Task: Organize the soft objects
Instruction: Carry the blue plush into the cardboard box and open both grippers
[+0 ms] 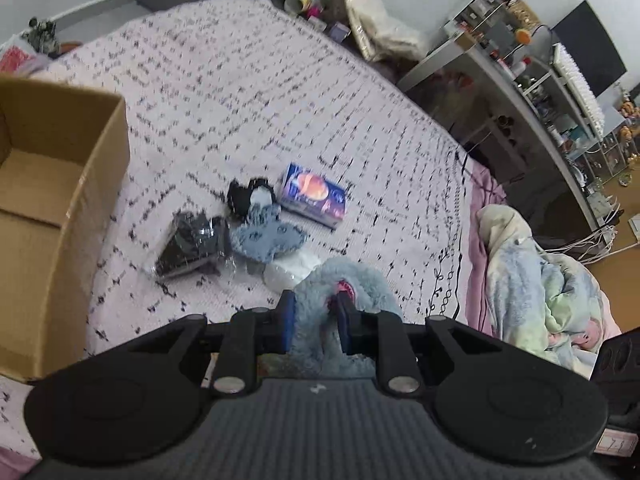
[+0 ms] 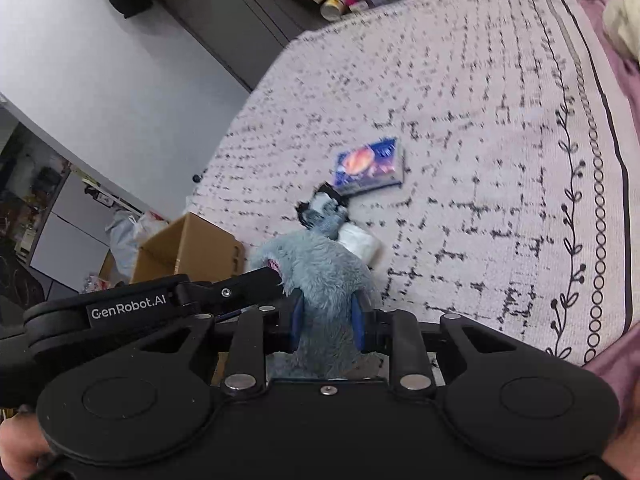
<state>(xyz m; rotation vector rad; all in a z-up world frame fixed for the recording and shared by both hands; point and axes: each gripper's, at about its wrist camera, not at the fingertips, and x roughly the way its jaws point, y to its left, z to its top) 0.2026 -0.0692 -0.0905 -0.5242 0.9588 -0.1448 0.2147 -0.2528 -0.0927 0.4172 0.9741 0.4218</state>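
Observation:
A fluffy grey-blue plush toy (image 1: 348,280) with a pink patch is held above the bed by both grippers. My left gripper (image 1: 314,308) is shut on it, and my right gripper (image 2: 328,312) is shut on it too (image 2: 320,268). The left gripper's body (image 2: 180,300) reaches in from the left in the right wrist view. On the bed lie a blue packet (image 1: 314,196) (image 2: 370,166), a grey-and-black soft item (image 1: 260,224) (image 2: 322,212), a black item in clear wrap (image 1: 192,244) and a white soft bundle (image 1: 292,270) (image 2: 360,240).
An open cardboard box (image 1: 60,208) (image 2: 188,252) stands at the bed's left side. The bedspread (image 1: 240,100) is white with black marks. A crumpled blanket (image 1: 532,280) lies at the right edge. Cluttered shelves (image 1: 552,92) stand beyond the bed.

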